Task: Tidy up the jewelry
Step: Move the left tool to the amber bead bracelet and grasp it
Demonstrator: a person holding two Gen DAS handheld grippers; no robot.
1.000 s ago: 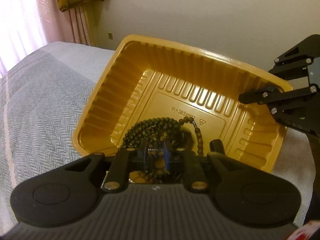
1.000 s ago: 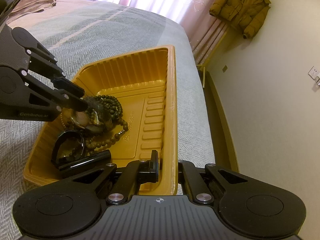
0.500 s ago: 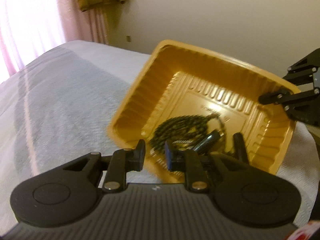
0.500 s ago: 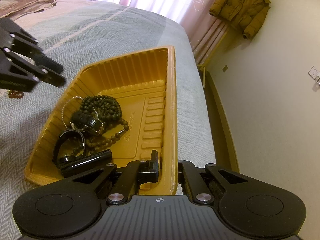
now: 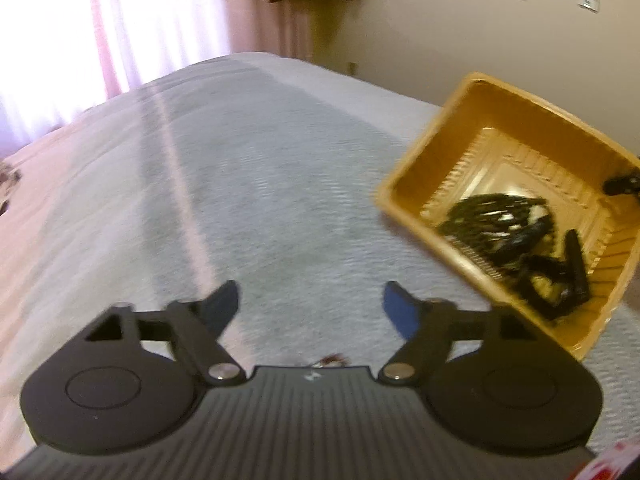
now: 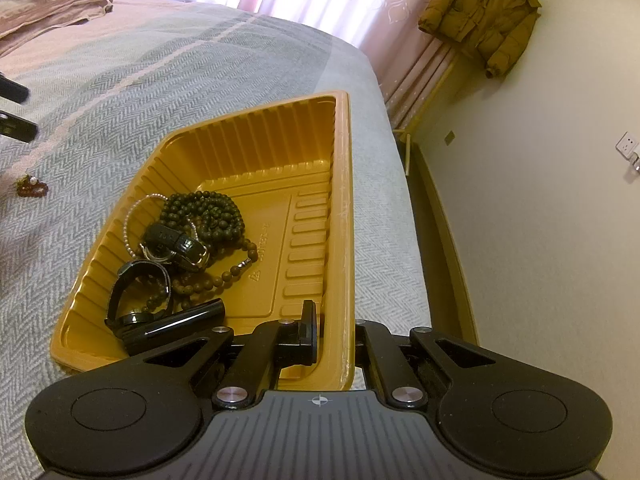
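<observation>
The left gripper [image 5: 311, 307] hung over the bedspread [image 5: 280, 184], jaws spread wide, empty. The right gripper [image 6: 335, 330] clamped the gold tray [image 6: 343, 208] by its near rim.

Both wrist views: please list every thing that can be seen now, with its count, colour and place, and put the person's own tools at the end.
tray: 1, golden yellow, on the bed, its near wall gripped
bead necklace: 1, dark green-brown, coiled in the tray
pearl string: 1, pale, by the tray's left wall
watches: 2, black, in the tray's near left part
tube: 1, black, at the tray's near wall
bracelet: 1, dark red with a pearl, on the bed left of the tray
bed cover: 1, grey herringbone
jacket: 1, olive brown, hanging by the curtain
left gripper: fingers wide apart, over the bed
right gripper: fingers closed on the tray wall
</observation>
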